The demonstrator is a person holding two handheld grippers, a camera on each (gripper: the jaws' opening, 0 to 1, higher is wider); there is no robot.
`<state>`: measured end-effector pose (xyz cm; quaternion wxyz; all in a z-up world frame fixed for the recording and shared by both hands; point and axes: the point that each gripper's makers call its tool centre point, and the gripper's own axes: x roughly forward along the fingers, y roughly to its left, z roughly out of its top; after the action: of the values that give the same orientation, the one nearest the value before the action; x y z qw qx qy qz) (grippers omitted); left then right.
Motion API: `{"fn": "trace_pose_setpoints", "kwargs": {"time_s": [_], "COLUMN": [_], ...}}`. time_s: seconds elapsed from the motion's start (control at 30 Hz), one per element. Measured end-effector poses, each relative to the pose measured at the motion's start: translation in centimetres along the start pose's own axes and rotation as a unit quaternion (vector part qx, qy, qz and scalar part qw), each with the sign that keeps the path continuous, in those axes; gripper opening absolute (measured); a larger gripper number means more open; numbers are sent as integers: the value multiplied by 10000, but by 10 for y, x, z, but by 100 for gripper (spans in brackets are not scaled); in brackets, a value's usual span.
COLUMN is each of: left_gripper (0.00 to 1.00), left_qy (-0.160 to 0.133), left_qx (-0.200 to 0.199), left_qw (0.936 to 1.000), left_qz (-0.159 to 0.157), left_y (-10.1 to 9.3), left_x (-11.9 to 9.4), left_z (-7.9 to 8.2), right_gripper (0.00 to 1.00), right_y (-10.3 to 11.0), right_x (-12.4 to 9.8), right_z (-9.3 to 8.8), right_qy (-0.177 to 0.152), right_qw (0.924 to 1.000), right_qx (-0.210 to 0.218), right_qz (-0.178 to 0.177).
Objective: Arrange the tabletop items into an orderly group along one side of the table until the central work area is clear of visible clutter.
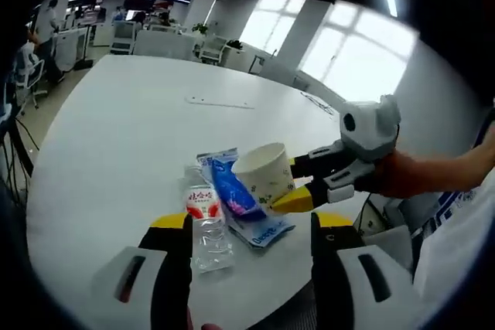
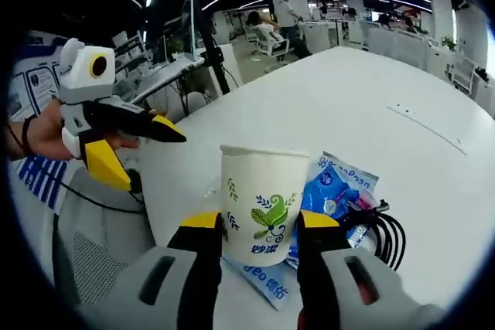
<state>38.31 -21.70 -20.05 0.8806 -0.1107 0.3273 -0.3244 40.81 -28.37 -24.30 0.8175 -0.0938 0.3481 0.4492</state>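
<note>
The right gripper [image 2: 259,229] has its two yellow-tipped jaws closed against the sides of a paper cup [image 2: 261,205], which stands upright on the white table [image 2: 363,98] and bears a green leaf print. Just behind the cup to its right lies a blue packet [image 2: 334,191], and right of that a coil of black cable [image 2: 380,231]. Well left of the cup, off the table edge, the left gripper [image 2: 147,148] is held in a hand [image 2: 42,135], jaws spread apart.

Each tool [image 2: 258,226] has 2 black jaws, yellow tips and grey housing.
</note>
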Motion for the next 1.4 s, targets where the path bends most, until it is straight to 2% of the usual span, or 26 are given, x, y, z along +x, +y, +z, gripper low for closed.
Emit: {"fn": "trace_pose_setpoints", "kwargs": {"time_s": [0.17, 0.33, 0.73, 1.0, 1.2, 1.4], "left_gripper": [62, 58, 46, 32, 16, 2], "left_qy": [-43, -100, 147, 279, 316, 264], "left_qx": [36, 171, 453, 514, 502, 362], "left_qw": [10000, 9997, 9980, 9964, 9954, 9937], "left_qz": [-72, -170, -419, -615, -752, -1027], "left_y": [-4, -11, -25, -32, -37, -47], "left_x": [4, 6, 12, 14, 17, 17], "left_z": [5, 8, -5, -12, -14, -13], "right_gripper": [36, 36, 36, 36, 36, 36], "right_y": [12, 22, 48, 55, 60, 66], "right_x": [0, 1, 4, 3, 4, 4], "right_z": [-3, -9, -13, -10, -7, -10], "right_qy": [161, 269, 357, 361, 281, 293], "right_qw": [9987, 9967, 9886, 9810, 9800, 9765], "right_qx": [-481, -749, -1402, -1862, -1921, -2083], "right_qz": [101, 167, 410, 409, 433, 471]}}
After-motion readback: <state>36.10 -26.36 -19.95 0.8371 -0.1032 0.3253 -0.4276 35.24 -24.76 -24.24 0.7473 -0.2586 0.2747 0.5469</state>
